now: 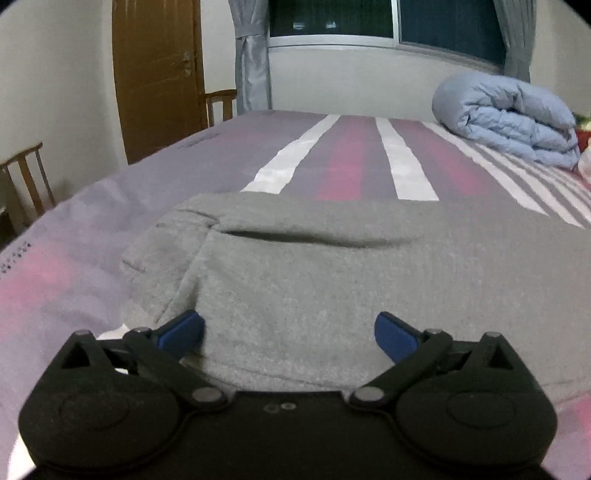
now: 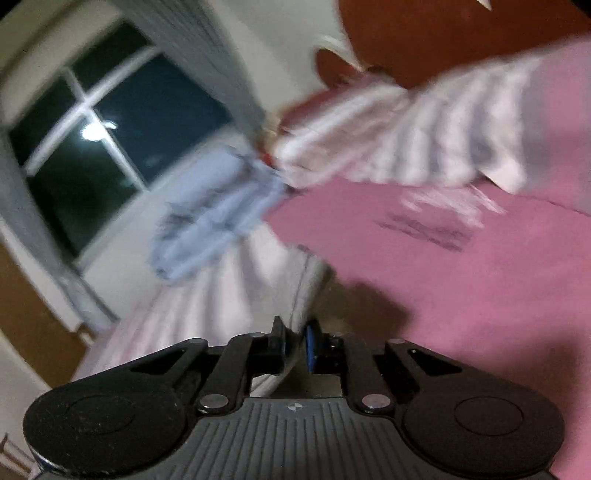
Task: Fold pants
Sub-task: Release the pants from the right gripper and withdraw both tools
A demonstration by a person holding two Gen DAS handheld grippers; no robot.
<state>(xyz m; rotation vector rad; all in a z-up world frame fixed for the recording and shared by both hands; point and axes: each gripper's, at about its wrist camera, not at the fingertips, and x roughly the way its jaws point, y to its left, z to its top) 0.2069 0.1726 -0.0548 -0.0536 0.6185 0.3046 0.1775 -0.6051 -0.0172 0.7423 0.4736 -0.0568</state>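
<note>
Grey pants [image 1: 314, 266] lie folded on the striped bed sheet [image 1: 354, 158], with a pocket slit across the top layer. My left gripper [image 1: 289, 326] hovers low over the near part of the pants. Its blue pads [image 1: 184, 332] stand wide apart and open, with cloth below them but nothing pinched. In the blurred, tilted right wrist view, my right gripper [image 2: 295, 341] is shut on a pale grey edge of the pants [image 2: 304, 284], which runs up from between the pads over the pink sheet [image 2: 443, 280].
A rolled light-blue duvet [image 1: 509, 118] sits at the bed's far right, also blurred in the right wrist view as the duvet [image 2: 207, 221]. Wooden chairs [image 1: 27, 177] stand along the bed's left side by a brown door [image 1: 159, 74]. A dark window [image 1: 332, 18] is behind.
</note>
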